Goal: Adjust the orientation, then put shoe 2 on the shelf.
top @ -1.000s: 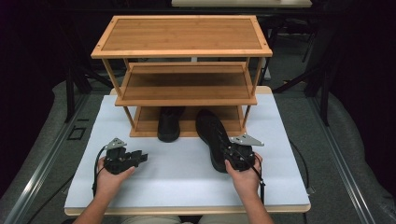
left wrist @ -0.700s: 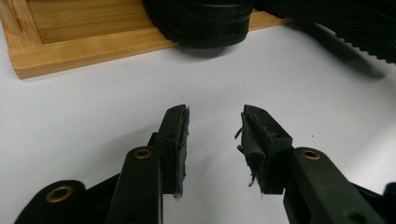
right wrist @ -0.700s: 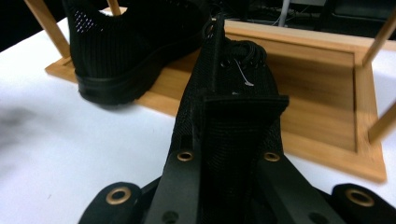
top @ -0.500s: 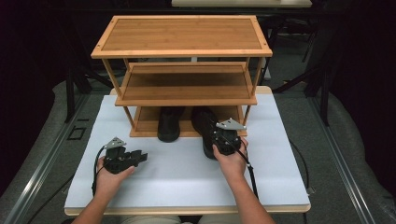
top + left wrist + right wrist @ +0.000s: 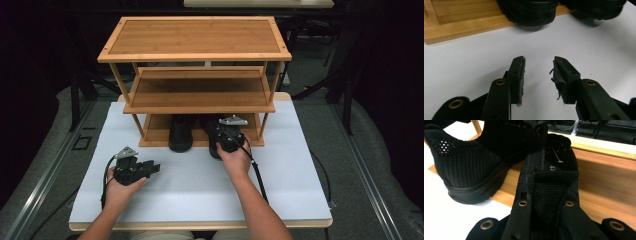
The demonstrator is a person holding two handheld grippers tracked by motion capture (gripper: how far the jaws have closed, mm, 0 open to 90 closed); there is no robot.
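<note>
Placement of the second black shoe [image 5: 214,137] on the bottom shelf of the bamboo rack [image 5: 200,90] appears to be the step in hand. At frame centre of the high view, the right gripper [image 5: 229,136] is seen at the shoe's heel; in the right gripper view its jaws are closed on the heel collar [image 5: 551,185], fabric pinched between them. The first shoe [image 5: 180,134] is seen just left of it, its heel hanging over the shelf's front edge. The held shoe is best pushed straight back, parallel to its partner, with the sole kept flat so the shelf lip is not caught, and released only once the heel is supported. At lower left, the left gripper [image 5: 142,169] is held over the white table [image 5: 300,170], jaws moderately open and empty; it should be kept clear.
</note>
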